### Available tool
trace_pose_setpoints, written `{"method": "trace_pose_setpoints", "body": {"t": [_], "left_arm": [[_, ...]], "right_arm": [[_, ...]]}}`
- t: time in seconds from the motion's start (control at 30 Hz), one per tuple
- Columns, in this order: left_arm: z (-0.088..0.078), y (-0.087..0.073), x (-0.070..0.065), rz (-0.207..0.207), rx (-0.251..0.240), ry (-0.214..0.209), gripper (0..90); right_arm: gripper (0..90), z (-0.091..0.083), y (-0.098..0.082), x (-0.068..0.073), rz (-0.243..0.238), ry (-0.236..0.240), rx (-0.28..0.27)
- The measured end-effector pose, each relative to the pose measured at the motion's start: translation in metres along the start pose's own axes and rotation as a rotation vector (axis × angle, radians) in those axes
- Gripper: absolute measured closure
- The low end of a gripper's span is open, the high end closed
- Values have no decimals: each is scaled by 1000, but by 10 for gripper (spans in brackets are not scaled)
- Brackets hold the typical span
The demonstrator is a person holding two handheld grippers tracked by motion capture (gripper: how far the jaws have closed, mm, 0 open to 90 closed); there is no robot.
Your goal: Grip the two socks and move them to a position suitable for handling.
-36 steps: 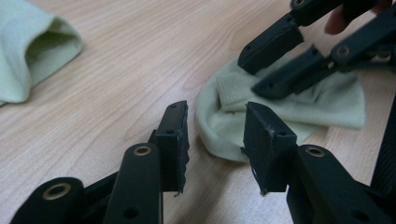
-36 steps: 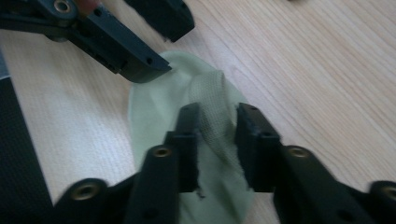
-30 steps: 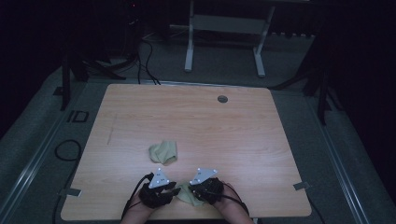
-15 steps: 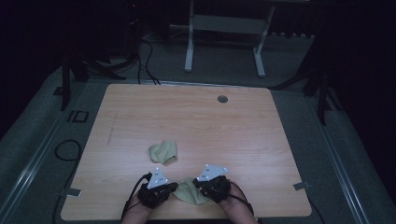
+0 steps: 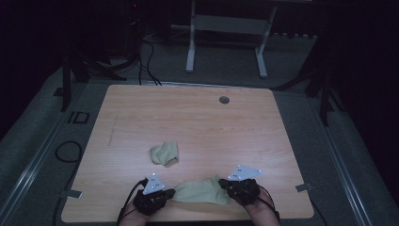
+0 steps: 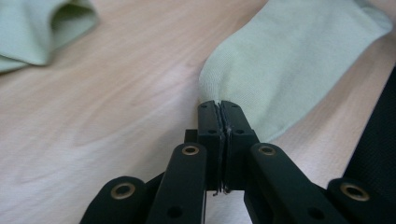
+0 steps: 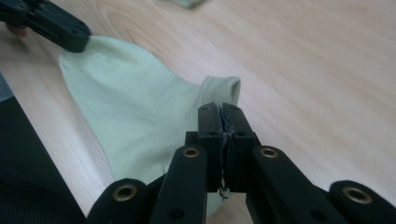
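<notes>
A pale green sock point(image 5: 201, 192) lies stretched near the table's front edge between my two grippers. My left gripper point(image 5: 170, 193) is shut on its toe end, its jaws pressed together on the fabric point(image 6: 218, 105). My right gripper point(image 5: 227, 187) is shut on the ribbed cuff point(image 7: 219, 108). In the right gripper view the sock point(image 7: 135, 107) runs back to the left gripper point(image 7: 70, 39) at the top left. In the left gripper view the sock point(image 6: 289, 60) spreads away to the upper right. A second green sock point(image 5: 164, 153) lies crumpled farther in, left of centre, apart from both grippers.
The wooden table point(image 5: 197, 122) has a round grommet hole point(image 5: 224, 99) near its far edge. Both hands sit right at the front edge. A white metal frame point(image 5: 226, 42) stands on the floor beyond the table, and a cable loop point(image 5: 66, 153) lies at the left.
My right gripper has moved to the right and up a little with the cuff, drawing the sock out long between the two grippers. The left gripper has stayed put.
</notes>
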State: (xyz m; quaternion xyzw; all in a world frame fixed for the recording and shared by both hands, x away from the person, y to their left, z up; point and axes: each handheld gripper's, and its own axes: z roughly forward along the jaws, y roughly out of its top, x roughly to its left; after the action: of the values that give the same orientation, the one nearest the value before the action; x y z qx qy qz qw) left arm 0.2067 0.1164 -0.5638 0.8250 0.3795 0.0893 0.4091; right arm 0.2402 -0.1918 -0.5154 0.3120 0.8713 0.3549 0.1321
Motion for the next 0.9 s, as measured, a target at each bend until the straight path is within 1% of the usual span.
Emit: {"method": "trace_pose_setpoints", "body": {"t": [0.03,0.1,0.13,0.2,0.27,0.3,0.37,0.4,0.43,0.47,0.5,0.57,0.63,0.7,0.73,0.8,0.83,0.87,0.9], "left_arm": [[2,0,-2,2,2,-7,879],[5,0,-4,15,14,-2,878],[6,-1,-4,14,19,-9,877],[8,-2,-4,7,24,-13,876],[9,-2,-3,13,32,-7,874],[9,-3,-2,8,38,-17,871],[9,-2,-1,2,35,-25,861],[8,-2,0,-4,33,-35,793],[7,-2,0,-7,23,-45,730],[5,-1,-1,-7,11,-32,649],[4,0,-2,-3,-2,-24,589],[1,3,-4,8,-24,-27,590],[-2,4,-4,4,-40,-29,590],[-4,4,-3,7,-57,-19,591],[-5,4,-3,3,-62,-18,590],[-7,3,-1,0,-72,-24,590],[-7,3,-1,0,-72,-24,586],[-9,1,1,1,-75,-28,586],[-9,0,2,2,-80,-29,563]], "right_arm": [[877,1,-5,-2,15,3,8],[876,5,-15,-4,52,6,19],[875,7,-19,-5,61,12,26],[866,10,-27,-5,62,10,52],[862,11,-31,-6,64,8,73],[837,11,-32,-6,62,-4,75],[773,9,-34,-9,74,-1,78],[765,7,-34,-9,76,-9,75],[757,5,-34,-10,74,-11,70],[730,3,-33,-10,72,-8,69],[724,1,-31,-10,68,-11,64],[726,-2,-28,-9,61,-12,51],[714,-3,-24,-8,55,-12,41],[690,-2,-21,-9,58,-4,33],[682,-2,-19,-10,63,1,26],[668,1,-13,-10,55,2,17],[668,1,-13,-10,55,2,17],[661,3,-10,-10,50,6,13],[648,7,-2,-8,37,12,9]]}}
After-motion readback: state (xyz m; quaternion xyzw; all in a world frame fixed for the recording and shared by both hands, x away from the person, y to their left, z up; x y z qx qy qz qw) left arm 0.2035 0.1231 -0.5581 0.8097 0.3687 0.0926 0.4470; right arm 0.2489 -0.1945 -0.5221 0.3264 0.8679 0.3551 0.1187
